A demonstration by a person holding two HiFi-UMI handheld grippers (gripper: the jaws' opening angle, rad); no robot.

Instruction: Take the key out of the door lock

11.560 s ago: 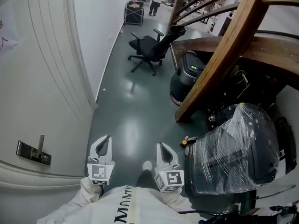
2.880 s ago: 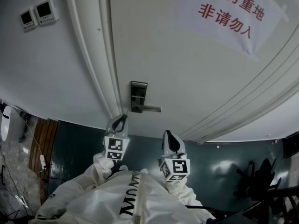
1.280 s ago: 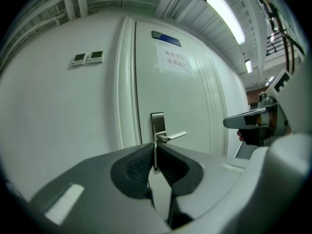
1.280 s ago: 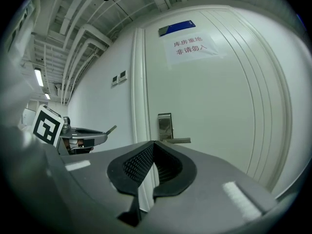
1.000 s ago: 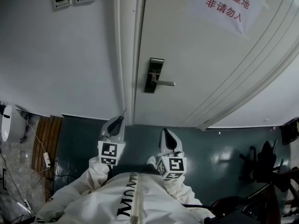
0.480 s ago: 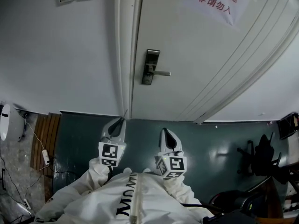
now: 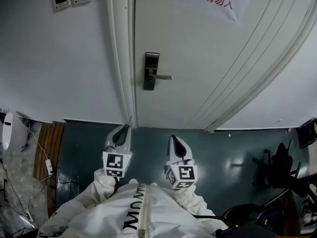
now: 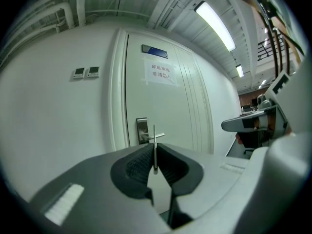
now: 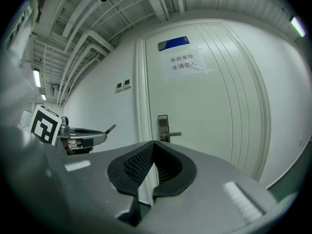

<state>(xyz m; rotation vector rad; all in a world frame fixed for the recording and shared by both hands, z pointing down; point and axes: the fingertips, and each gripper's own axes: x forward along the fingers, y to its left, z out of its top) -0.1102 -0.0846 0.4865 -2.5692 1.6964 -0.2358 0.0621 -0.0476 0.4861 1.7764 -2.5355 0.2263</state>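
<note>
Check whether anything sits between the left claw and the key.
Nothing does. The left claw is shut directly on the key, whose blade pokes out in front. The key is clear of the lock plate on the door, with only open air between them. The right claw is shut and empty.

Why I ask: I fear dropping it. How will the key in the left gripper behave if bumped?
The key looks like thin metal, so probably stiff and light. The left gripper pinches only its flat sides, with one end sticking out, so a bump could likely twist or slide it loose.
</note>
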